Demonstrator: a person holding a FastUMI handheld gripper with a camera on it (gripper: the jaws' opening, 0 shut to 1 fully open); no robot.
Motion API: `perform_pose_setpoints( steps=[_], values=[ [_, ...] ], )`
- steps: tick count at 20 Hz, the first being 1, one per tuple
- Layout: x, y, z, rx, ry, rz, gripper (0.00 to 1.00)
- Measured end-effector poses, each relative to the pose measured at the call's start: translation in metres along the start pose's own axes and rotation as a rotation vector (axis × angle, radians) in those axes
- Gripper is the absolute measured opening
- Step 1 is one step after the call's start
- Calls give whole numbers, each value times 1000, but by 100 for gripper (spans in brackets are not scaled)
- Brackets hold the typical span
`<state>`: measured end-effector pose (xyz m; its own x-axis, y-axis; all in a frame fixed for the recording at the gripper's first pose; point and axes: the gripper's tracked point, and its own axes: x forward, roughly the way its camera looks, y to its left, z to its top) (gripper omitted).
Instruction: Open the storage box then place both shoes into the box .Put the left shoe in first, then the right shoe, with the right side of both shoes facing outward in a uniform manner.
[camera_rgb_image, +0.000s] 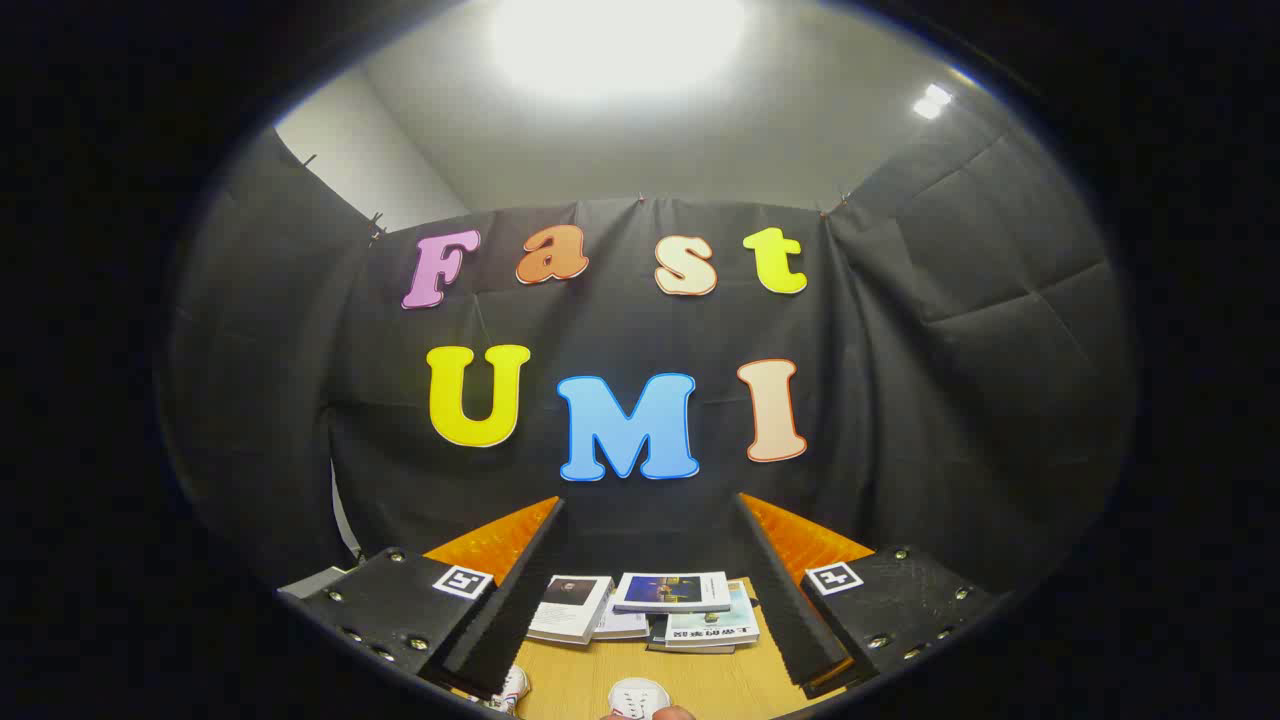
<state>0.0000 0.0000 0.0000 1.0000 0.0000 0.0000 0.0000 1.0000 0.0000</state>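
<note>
Gripper view: tongs (640, 600) spread wide, nothing btwn them, aimed high at the booth wall w/ the bench (690, 685) low in sight. Landmark = the stack of books (650, 608) on the bench, lying btwn the two fingers and beyond their tips. Nearer the camera than the books, two white shoe tips peek up: one shoe (512, 687) by the left finger, the other shoe (638, 697) nearer centre (can't tell which is left or right from this little). No storage box to be seen from this angle, so whether it's open, or what's in it, can't be judged. Task looks at its very start: both shoes on the bench, nothing gripped; opening the box and both placements seem left to do.
</note>
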Motion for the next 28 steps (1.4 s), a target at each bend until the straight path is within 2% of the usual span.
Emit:
perform_pose_setpoints(
  steps=[12, 20, 25, 28],
  values=[
    [9, 9, -3, -20, -5, 15, 98],
    [13, 25, -25, -23, 58, 48, 98],
    [18, 51, -54, -5, 140, 131, 98],
    [21, 73, -74, 53, 204, 203, 98]
  ],
)
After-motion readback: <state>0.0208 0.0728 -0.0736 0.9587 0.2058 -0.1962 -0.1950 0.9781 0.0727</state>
